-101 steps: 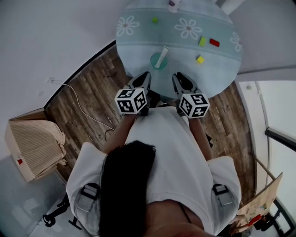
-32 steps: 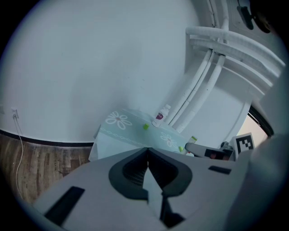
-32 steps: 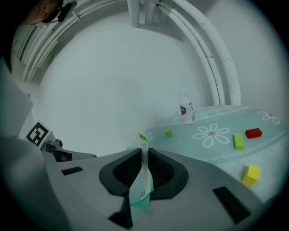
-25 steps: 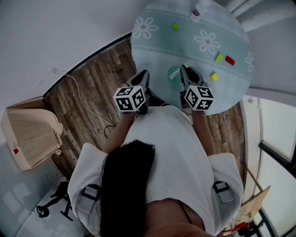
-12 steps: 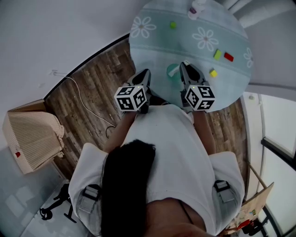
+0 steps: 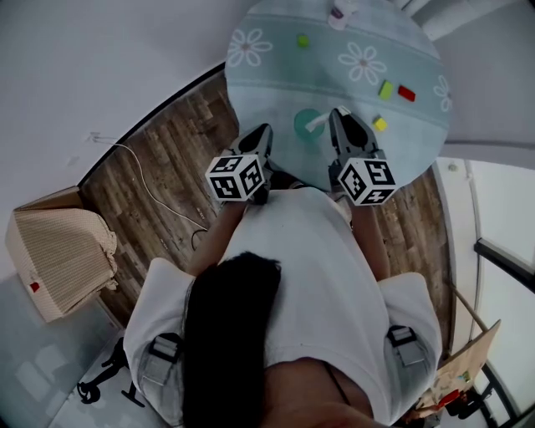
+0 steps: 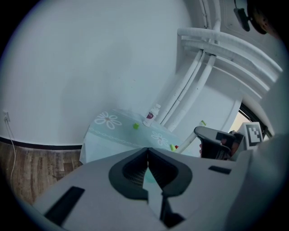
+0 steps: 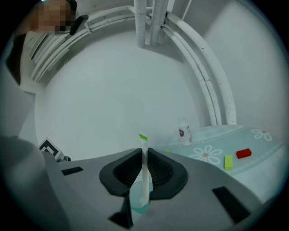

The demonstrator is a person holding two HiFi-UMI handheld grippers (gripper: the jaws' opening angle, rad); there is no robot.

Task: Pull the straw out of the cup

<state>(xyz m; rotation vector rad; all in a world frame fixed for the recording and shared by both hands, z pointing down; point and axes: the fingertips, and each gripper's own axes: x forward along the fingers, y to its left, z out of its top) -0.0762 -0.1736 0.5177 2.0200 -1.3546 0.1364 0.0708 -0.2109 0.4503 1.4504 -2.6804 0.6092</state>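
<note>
Right gripper [image 8: 144, 152] is clamped on the white straw [image 8: 144, 176]; teal cup [image 8: 137, 198] sits directly below the jaws; left gripper [image 7: 147, 154] is closed, holding nothing.

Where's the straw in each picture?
Head view: the straw is mid-table, between the cup and the right claw.
Left gripper view: right of middle, slanting up to the right claw.
Right gripper view: dead centre, upright, pinched in that claw.
Shared landmark: the white bottle at the table's far edge shows in all three.
</note>
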